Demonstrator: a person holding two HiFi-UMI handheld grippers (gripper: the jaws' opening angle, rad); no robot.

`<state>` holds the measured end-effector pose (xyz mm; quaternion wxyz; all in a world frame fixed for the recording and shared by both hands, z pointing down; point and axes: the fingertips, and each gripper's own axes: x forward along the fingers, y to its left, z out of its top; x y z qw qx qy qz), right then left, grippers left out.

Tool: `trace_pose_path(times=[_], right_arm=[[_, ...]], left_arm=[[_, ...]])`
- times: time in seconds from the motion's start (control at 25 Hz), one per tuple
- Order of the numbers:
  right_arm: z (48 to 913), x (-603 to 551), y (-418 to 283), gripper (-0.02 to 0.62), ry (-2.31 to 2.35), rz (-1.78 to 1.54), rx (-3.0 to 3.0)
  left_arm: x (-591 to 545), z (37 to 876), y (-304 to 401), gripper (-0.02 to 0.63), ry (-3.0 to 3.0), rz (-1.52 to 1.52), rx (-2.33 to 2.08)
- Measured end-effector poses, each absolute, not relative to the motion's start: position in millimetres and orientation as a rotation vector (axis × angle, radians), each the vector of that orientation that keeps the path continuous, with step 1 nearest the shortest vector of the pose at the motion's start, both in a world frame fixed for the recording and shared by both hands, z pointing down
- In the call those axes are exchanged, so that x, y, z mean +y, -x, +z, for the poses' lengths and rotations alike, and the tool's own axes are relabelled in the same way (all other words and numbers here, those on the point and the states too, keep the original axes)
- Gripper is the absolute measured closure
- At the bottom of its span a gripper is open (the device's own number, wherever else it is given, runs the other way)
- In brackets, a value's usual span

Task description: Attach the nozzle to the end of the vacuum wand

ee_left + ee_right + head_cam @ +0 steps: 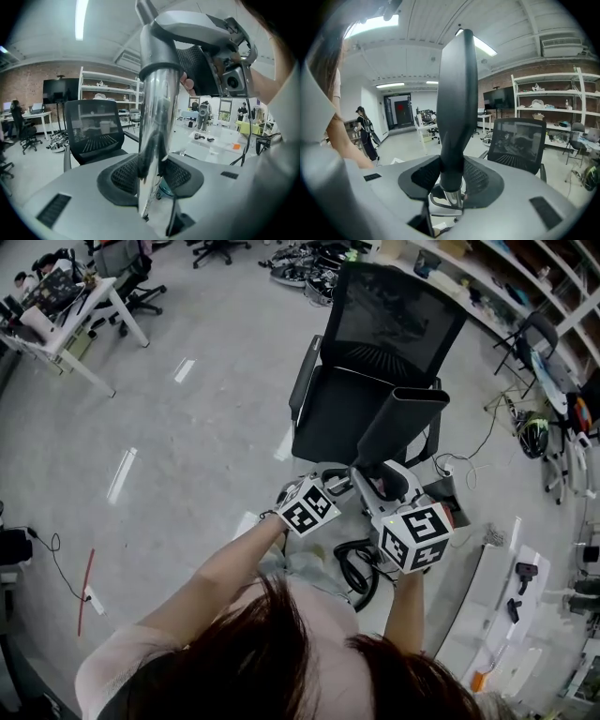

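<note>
The dark flat nozzle [401, 420] stands upright in front of me, its wide mouth at the top. My right gripper [389, 488] is shut on the nozzle's [457, 108] narrow lower part. Just under that grip a chrome tube end [453, 196] shows, pushed into the nozzle's base. My left gripper [339, 487] is to the left and slightly lower, shut on the chrome vacuum wand [155, 122]. In the left gripper view the wand runs up between the jaws to a grey collar [159, 51], with the right gripper's body [220, 51] right behind it. The joint itself is partly hidden.
A black mesh office chair [375, 362] stands directly ahead, close behind the nozzle. Black cable loops [361, 570] lie on the floor below the grippers. A white table [511, 601] with small tools is at the right, desks [70, 320] at the far left, shelving [487, 282] at the back right.
</note>
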<state>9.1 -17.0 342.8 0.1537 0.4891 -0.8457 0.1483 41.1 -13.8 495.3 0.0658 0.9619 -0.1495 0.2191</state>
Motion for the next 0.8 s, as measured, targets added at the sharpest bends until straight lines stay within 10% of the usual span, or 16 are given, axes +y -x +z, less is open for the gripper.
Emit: trace_pose_path(times=[0.8], right_arm=[[346,-4,-12,0.43,-2.032,0.305,-2.259]], left_arm=[[-6,495,-36,0.453,-2.913,0.63,-0.478]])
